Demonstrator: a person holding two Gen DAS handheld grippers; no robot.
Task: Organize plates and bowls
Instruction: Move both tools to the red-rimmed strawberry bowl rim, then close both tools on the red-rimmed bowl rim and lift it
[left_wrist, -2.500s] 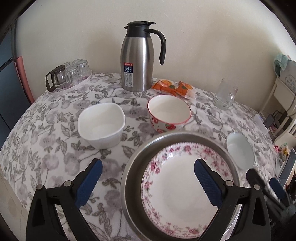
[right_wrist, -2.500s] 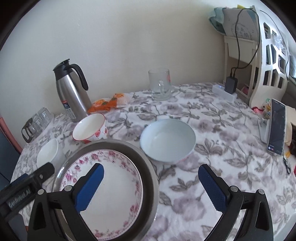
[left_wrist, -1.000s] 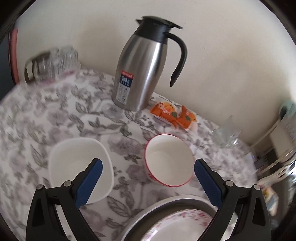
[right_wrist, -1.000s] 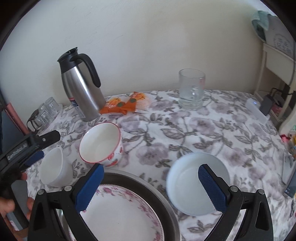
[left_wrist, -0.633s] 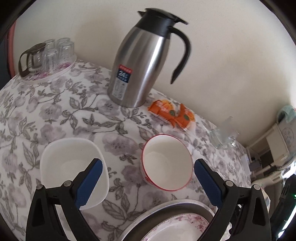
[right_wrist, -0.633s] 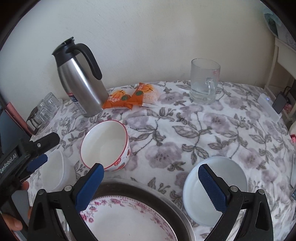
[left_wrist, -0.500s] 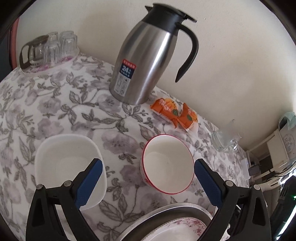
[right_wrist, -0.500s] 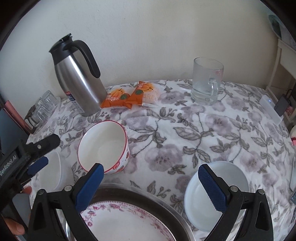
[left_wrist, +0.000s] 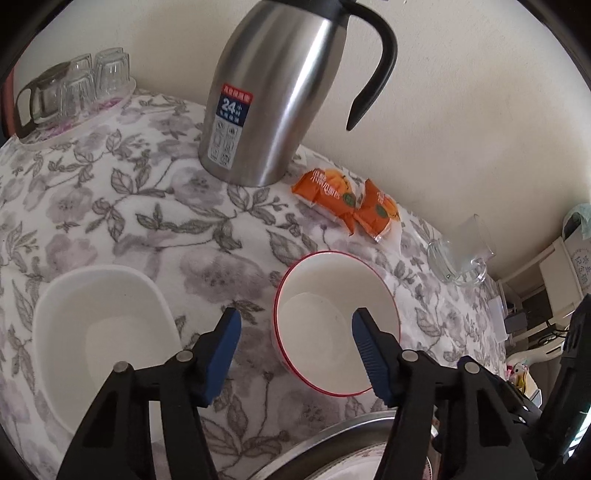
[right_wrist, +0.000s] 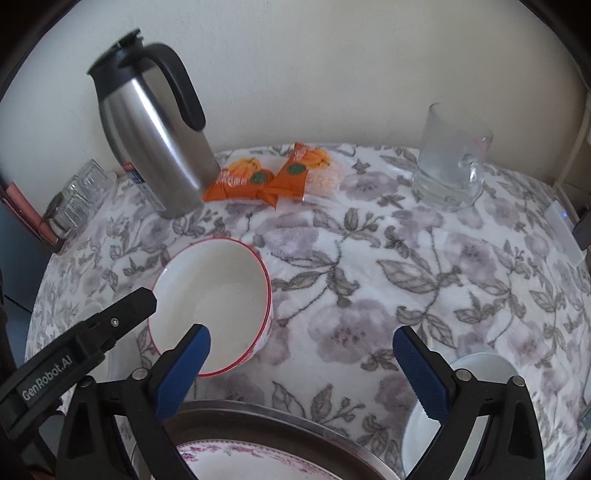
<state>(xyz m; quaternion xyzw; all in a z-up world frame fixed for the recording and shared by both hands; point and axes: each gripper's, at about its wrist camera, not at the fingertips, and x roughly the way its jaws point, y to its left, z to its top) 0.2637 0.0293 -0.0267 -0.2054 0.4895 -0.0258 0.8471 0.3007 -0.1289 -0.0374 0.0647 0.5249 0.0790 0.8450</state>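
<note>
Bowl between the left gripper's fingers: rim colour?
Red rim on the white bowl; it shows best in the left wrist view.

Three bowls sit on the table: a red-rimmed bowl (left_wrist: 338, 321) straddled by the left tool's fingers, a white squarish bowl (left_wrist: 99, 332) left of them, and a pale bowl (right_wrist: 476, 406) beneath the right tool's right finger. One floral plate (right_wrist: 236, 458) lies in one metal pan (right_wrist: 280, 413) just below. One steel carafe (left_wrist: 269, 92), two orange snack packets (left_wrist: 347, 199) and one glass mug (right_wrist: 448, 162) stand beyond.
</note>
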